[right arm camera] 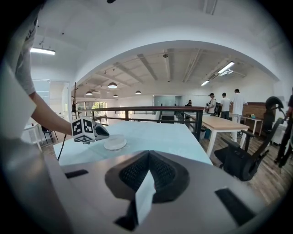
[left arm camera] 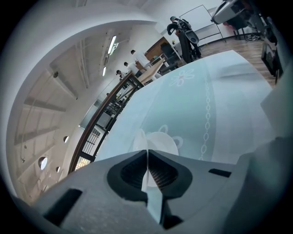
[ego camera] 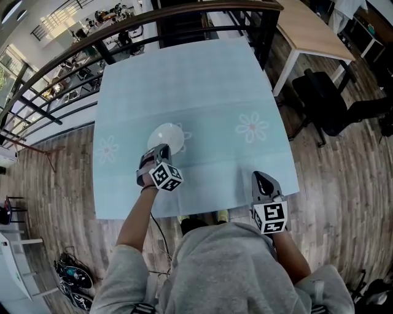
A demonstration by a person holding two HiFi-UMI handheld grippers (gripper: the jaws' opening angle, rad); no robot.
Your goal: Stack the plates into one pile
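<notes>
One table stands in the middle, covered by a pale blue cloth printed with three flowers: one near the left edge, one toward the right, and one partly under the plates. On the cloth, left of centre, there is a single white round pile of plates. From the right hand-held gripper's view it looks thicker than one plate, but how many plates it holds cannot be counted. No other plate lies on the cloth.

Two hand-held grippers are in view, each bearing one cube with square markers. The left hand-held gripper is over the near left part of the table, with its tip at the near edge of the pile. Whether it touches the plates cannot be told. Its jaws are clenched together, with nothing between them. The pile shows just beyond their tips in its own view. The right hand-held gripper is at the near right edge of the table, well apart from the pile. Its jaws are also closed and empty.

Beyond the table runs a dark railing. To the right stand one wooden desk and one black office chair on the wood floor. A few people stand far back in the room.
</notes>
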